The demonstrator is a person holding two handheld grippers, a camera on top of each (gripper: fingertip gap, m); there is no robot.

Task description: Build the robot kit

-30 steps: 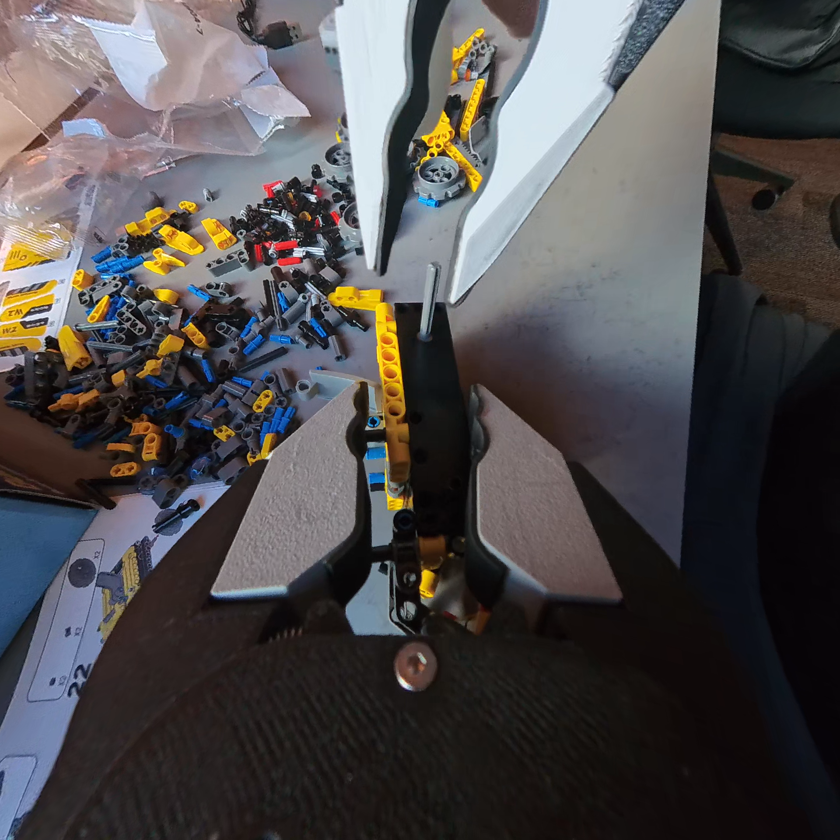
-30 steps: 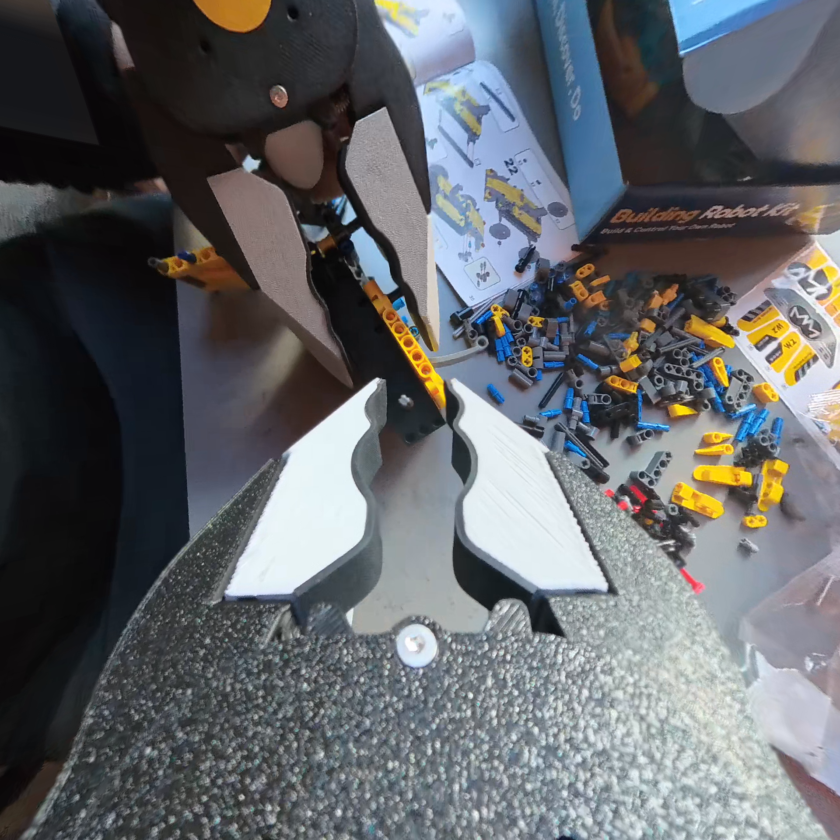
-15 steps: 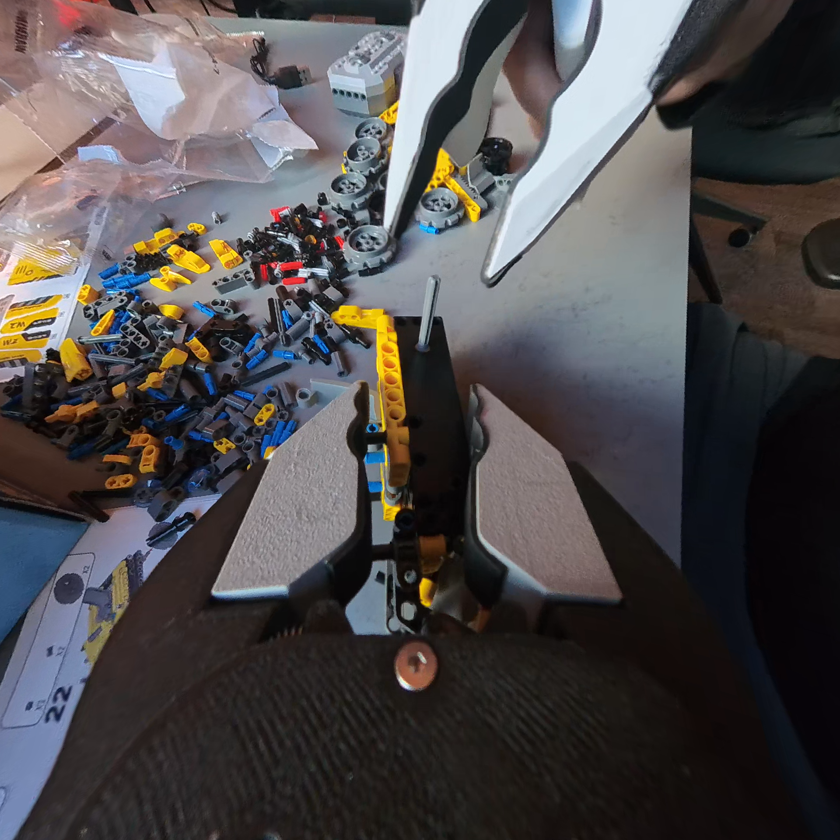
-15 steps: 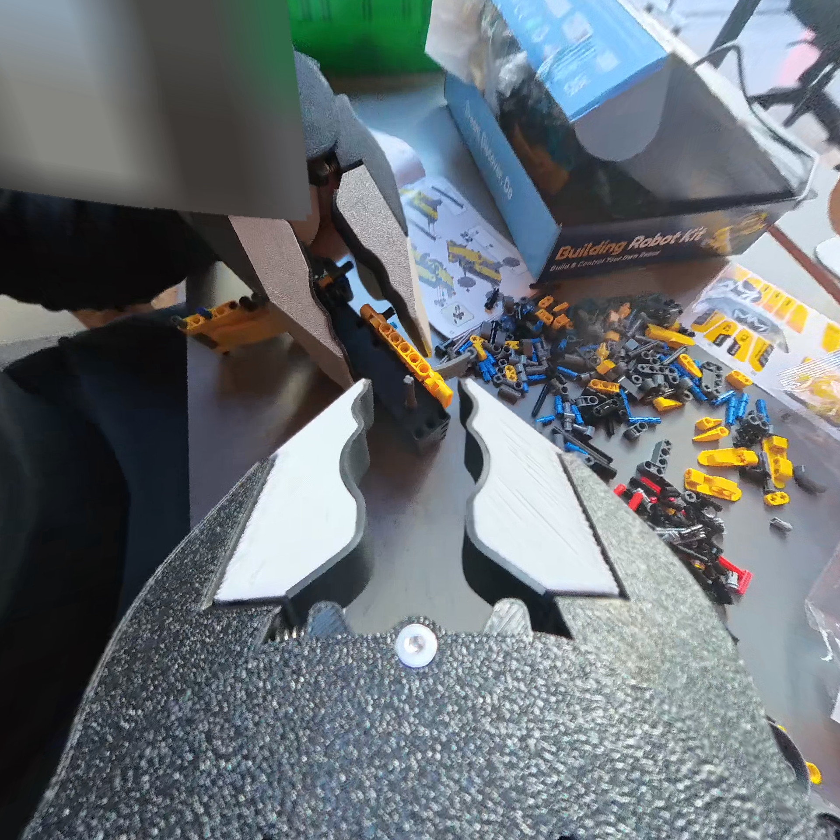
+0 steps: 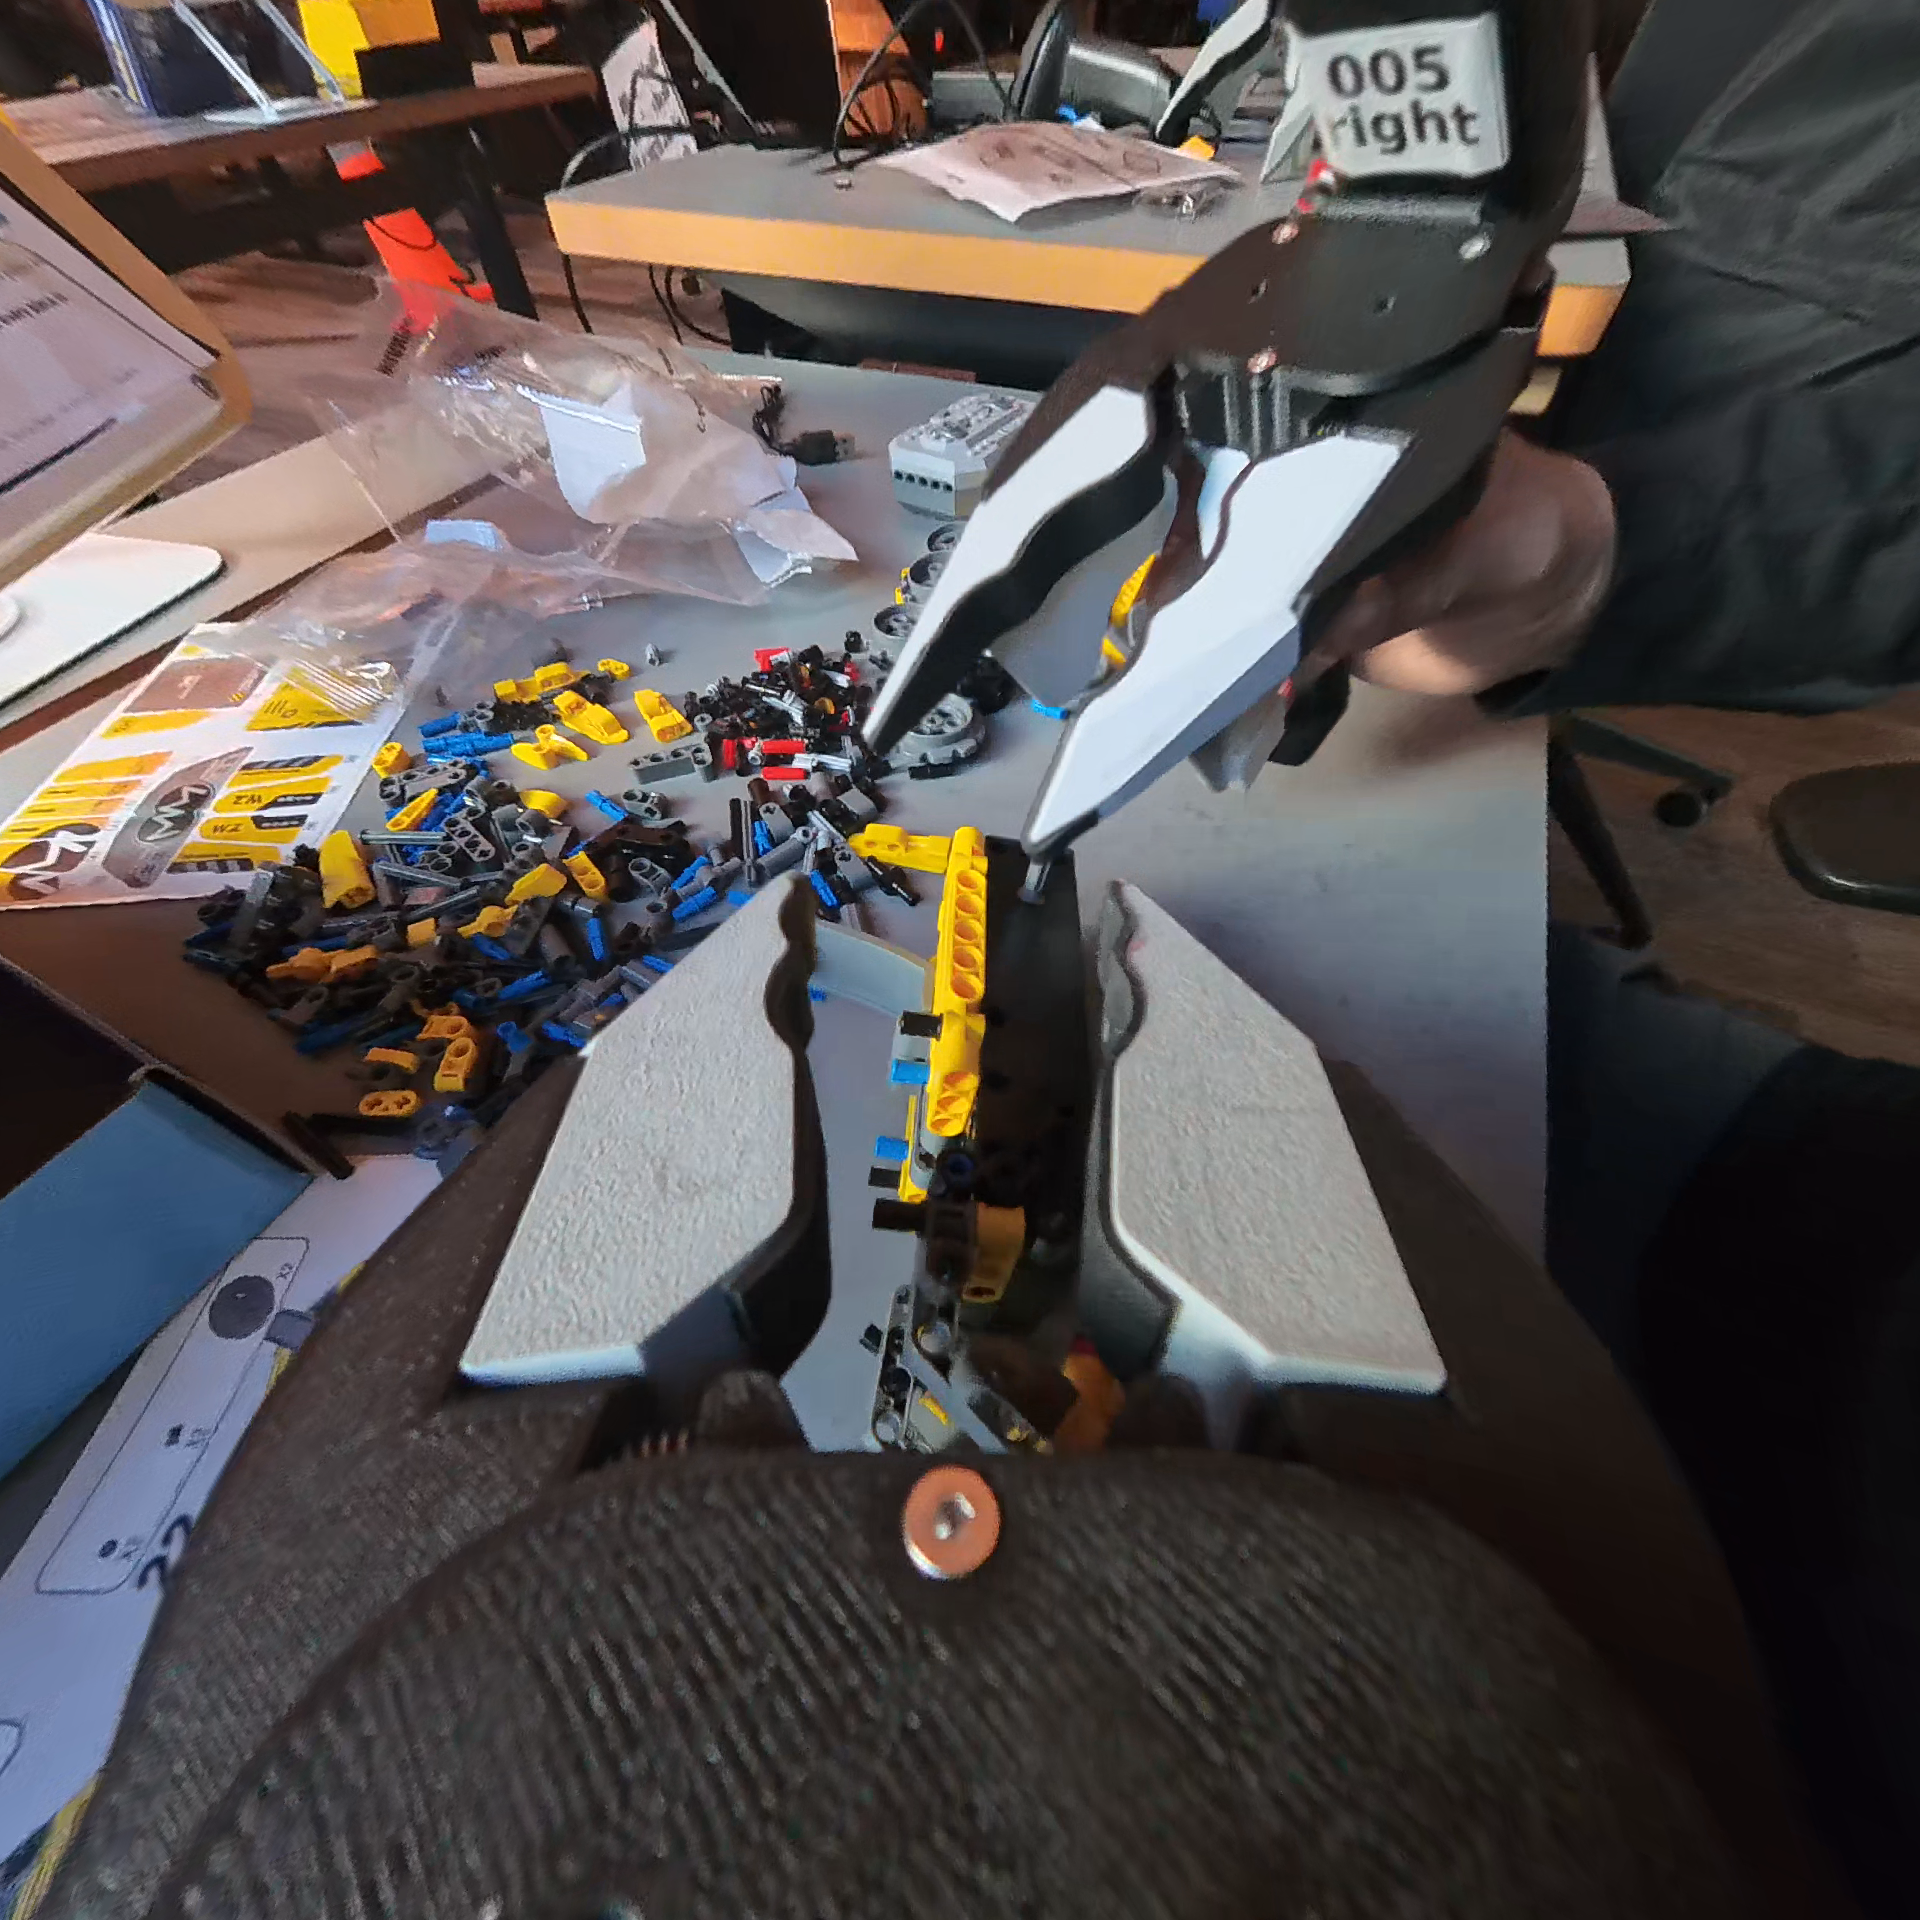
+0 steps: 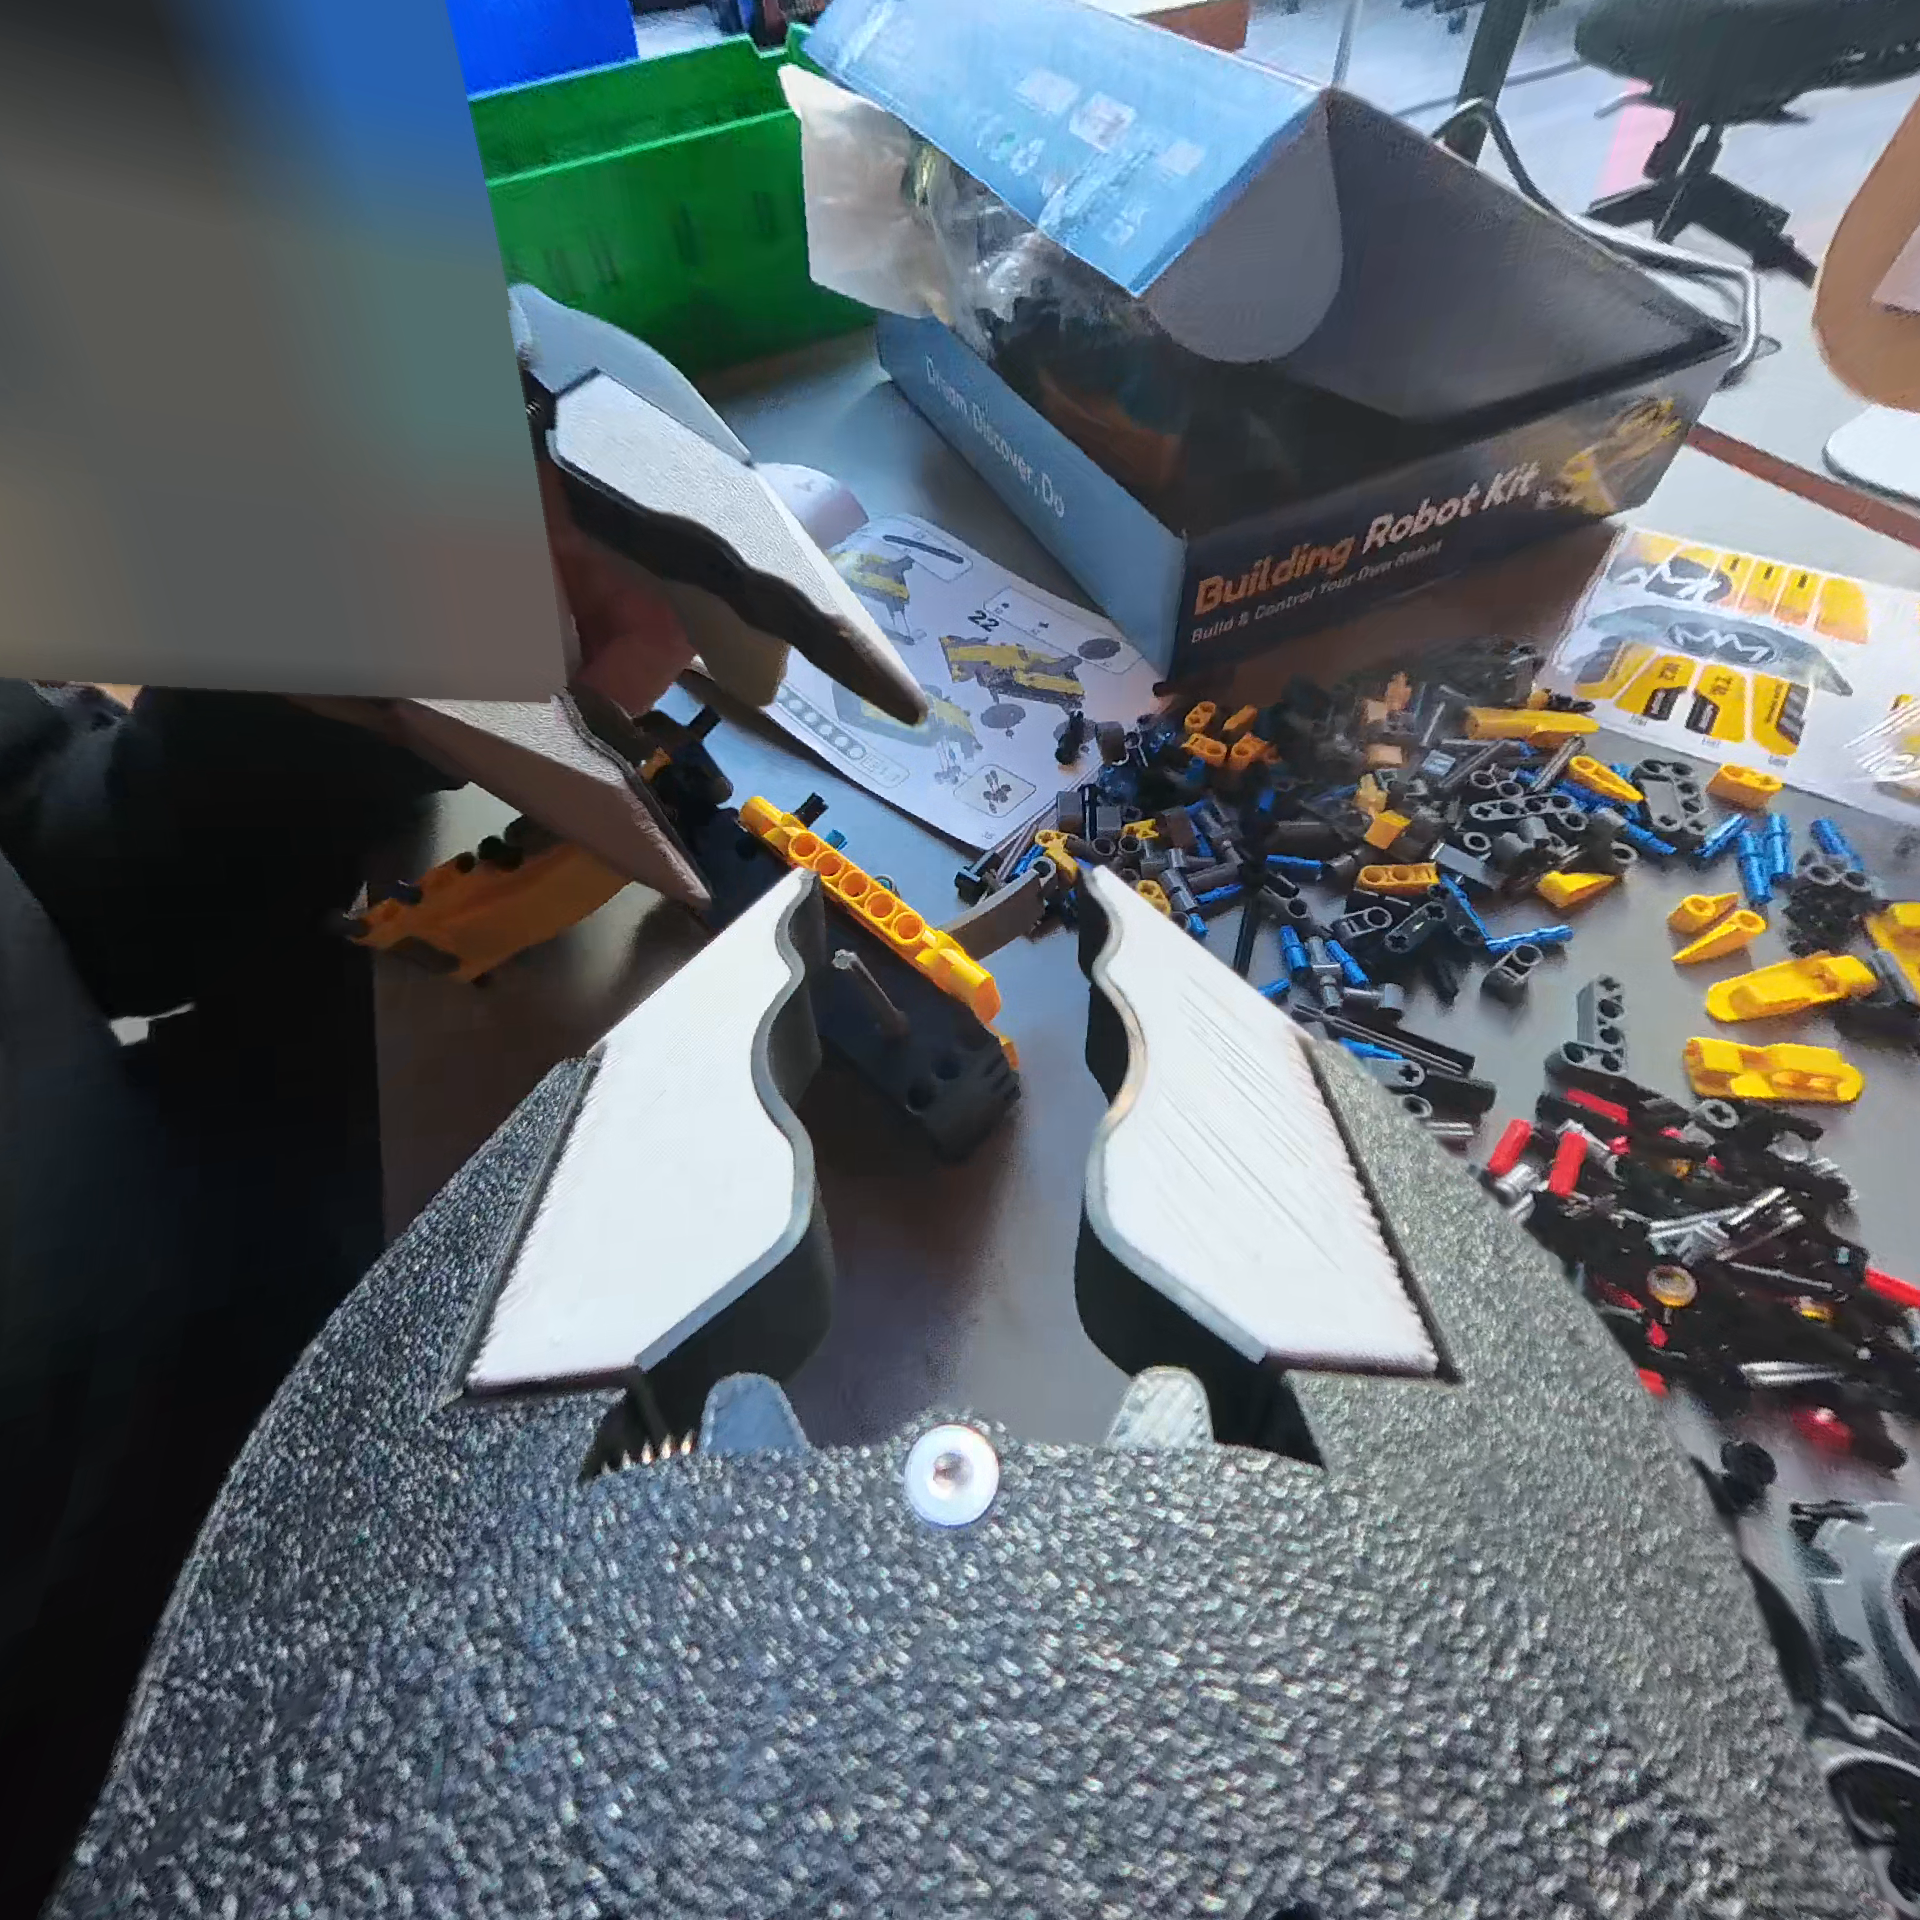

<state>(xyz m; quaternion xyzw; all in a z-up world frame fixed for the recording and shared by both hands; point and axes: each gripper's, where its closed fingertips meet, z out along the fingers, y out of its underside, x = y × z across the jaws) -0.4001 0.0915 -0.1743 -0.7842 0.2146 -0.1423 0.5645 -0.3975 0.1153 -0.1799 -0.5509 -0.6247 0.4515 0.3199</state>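
Backed off and spread wider since a moment ago, the right gripper (image 6: 940, 914) now hangs with both fingers parted and nothing between them, one fingertip (image 5: 1044, 831) just above the grey axle (image 6: 871, 995). That axle stands up out of the far end of the model (image 5: 1023, 1039), a black and yellow beam assembly.

From the model, everything else can be placed. Its long axis runs straight away from the left gripper (image 5: 951, 935), which is clamped around its near half; the axle end points toward the right gripper, the nearer free tool. To the model's left lies the parts pile (image 5: 540, 904), close against the yellow beam, with the sticker sheet (image 5: 177, 790) and plastic bags (image 5: 582, 478) beyond it. To its right the table (image 5: 1351, 935) is bare as far as the edge, which lies near. Past the model's far end sit grey wheels (image 5: 940, 722). In the right wrist view the box (image 6: 1351, 499) and booklet (image 6: 935, 665) lie beyond it.
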